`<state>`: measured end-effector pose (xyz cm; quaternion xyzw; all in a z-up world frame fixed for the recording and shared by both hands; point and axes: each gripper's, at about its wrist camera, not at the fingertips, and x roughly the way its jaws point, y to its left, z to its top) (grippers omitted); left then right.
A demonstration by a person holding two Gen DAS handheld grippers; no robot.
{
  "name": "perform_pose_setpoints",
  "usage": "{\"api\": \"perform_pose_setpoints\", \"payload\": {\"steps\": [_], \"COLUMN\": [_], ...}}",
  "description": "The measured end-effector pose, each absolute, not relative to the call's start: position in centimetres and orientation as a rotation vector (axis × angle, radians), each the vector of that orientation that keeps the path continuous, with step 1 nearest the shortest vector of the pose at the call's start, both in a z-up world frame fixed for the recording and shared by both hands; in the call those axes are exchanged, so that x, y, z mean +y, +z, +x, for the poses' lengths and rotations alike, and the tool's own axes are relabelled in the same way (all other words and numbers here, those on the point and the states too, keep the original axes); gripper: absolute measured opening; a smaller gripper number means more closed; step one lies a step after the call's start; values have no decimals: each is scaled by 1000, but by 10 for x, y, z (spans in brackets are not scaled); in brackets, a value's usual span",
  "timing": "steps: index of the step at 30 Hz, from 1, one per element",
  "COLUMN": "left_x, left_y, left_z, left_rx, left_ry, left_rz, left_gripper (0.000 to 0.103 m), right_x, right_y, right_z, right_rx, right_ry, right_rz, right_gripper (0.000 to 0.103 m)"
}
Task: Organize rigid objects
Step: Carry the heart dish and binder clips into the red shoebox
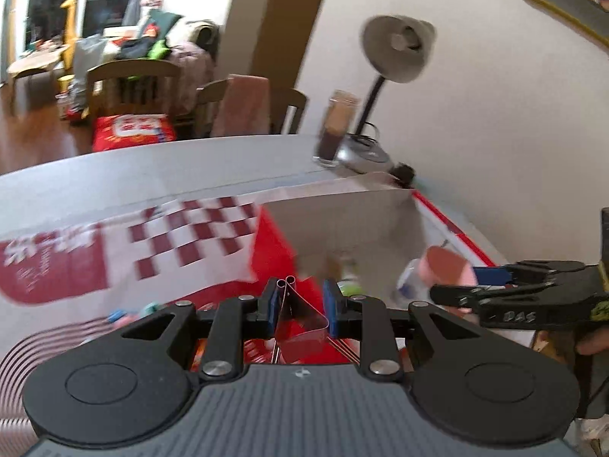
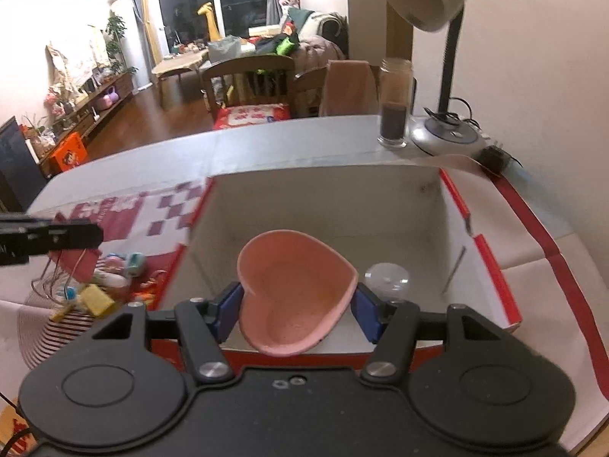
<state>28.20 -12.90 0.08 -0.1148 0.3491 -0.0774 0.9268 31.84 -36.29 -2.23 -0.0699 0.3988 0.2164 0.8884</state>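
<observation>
Heart dish [image 2: 297, 289] clamped in right gripper [image 2: 298, 306] above box rim [image 2: 495, 266] | left gripper [image 1: 300, 304] pinching metal cutter [image 1: 300, 320]

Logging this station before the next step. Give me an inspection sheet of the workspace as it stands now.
Surface: grey table, partly under a red-and-white checked sheet.
Job's things: open white box with red rim, a clear ball inside; pink heart dish; metal wire piece.
Clutter: small toys and a yellow block left of the box; jar beyond it.
Grippers: left hand-held gripper shut on the metal wire piece; right hand-held gripper shut on the pink heart dish above the box.
Cables: black cord at the lamp base.
Surroundings: chairs, living room, dark windows.
</observation>
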Motion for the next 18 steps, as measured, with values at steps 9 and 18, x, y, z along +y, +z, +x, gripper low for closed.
{"api": "perform_pose_setpoints", "payload": {"steps": [9, 18], "left_x": [-173, -209], "left_y": [-8, -34], "left_z": [353, 412], "left_rx": [796, 885], "left_ry": [-234, -208], "left_rz": [-209, -72], "left_gripper": [23, 23], "right_x": [-372, -360], "right_y": [-43, -64], "right_z": [347, 366], "right_rx": [915, 1021], "right_ry": [443, 485], "right_rz": [-174, -228], "right_gripper": [61, 61]}}
